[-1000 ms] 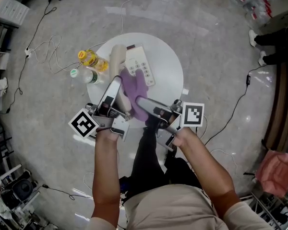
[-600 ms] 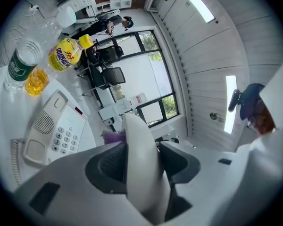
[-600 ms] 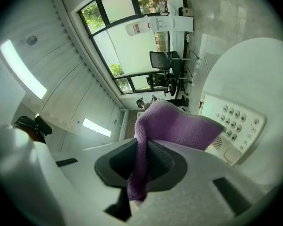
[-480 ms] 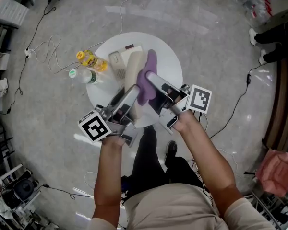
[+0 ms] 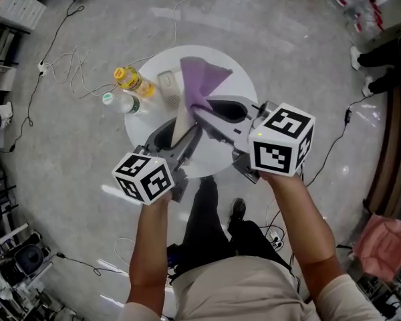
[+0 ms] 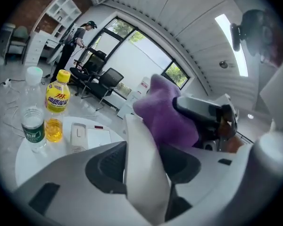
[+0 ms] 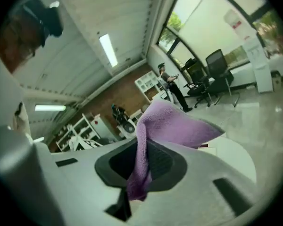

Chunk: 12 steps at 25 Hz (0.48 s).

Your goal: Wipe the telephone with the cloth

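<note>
My left gripper (image 5: 182, 134) is shut on the white handset (image 5: 182, 116), held tilted above the round white table (image 5: 244, 89); in the left gripper view the handset (image 6: 144, 173) stands between the jaws. A purple cloth (image 5: 200, 82) hangs from my right gripper (image 5: 204, 110), which is shut on it, and drapes against the handset's upper end. Seen from the right gripper view, the cloth (image 7: 153, 131) fills the gap between the jaws. The white telephone base (image 5: 168, 89) lies on the table behind the handset, also in the left gripper view as the base (image 6: 87, 135).
A yellow drink bottle (image 5: 130, 80) and a clear water bottle (image 5: 120, 102) stand at the table's left edge. Cables trail over the grey floor around the table. People and office chairs (image 6: 104, 81) are far off in the room.
Both grippers rose and rolled. The handset came up off the base in the left gripper. The cloth left the base's keypad and now rests against the raised handset.
</note>
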{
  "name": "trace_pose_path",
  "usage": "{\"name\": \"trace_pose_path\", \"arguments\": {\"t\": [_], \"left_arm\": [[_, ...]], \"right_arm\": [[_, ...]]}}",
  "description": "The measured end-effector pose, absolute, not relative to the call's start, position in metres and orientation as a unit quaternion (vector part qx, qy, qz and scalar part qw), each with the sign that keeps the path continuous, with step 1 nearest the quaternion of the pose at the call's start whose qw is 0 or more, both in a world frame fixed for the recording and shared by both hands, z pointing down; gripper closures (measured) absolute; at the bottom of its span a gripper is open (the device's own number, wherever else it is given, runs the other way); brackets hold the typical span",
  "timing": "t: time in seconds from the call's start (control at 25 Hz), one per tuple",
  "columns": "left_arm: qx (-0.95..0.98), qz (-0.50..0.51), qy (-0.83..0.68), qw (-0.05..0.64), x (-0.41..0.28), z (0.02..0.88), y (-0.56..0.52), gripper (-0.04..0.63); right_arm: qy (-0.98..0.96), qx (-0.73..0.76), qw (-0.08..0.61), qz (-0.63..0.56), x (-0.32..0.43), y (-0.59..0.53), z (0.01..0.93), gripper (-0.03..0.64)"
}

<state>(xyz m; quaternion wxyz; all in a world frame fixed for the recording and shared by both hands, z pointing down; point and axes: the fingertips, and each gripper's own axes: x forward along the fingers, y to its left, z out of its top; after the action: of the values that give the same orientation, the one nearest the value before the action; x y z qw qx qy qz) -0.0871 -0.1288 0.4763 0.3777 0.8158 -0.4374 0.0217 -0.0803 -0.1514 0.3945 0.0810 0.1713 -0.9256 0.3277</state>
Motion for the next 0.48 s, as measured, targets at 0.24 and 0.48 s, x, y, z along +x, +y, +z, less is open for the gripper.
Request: {"name": "trace_pose_path", "arguments": {"t": [0.24, 0.48], "left_arm": [[0.824, 0.084, -0.448, 0.336, -0.084, 0.481, -0.124, 0.387], [0.833, 0.128, -0.448, 0.298, -0.082, 0.48, -0.121, 0.388]], "right_arm": [[-0.94, 0.107, 0.23, 0.227, -0.115, -0.12, 0.417, 0.583], [-0.936, 0.105, 0.281, 0.185, -0.12, -0.122, 0.432, 0.583]]}}
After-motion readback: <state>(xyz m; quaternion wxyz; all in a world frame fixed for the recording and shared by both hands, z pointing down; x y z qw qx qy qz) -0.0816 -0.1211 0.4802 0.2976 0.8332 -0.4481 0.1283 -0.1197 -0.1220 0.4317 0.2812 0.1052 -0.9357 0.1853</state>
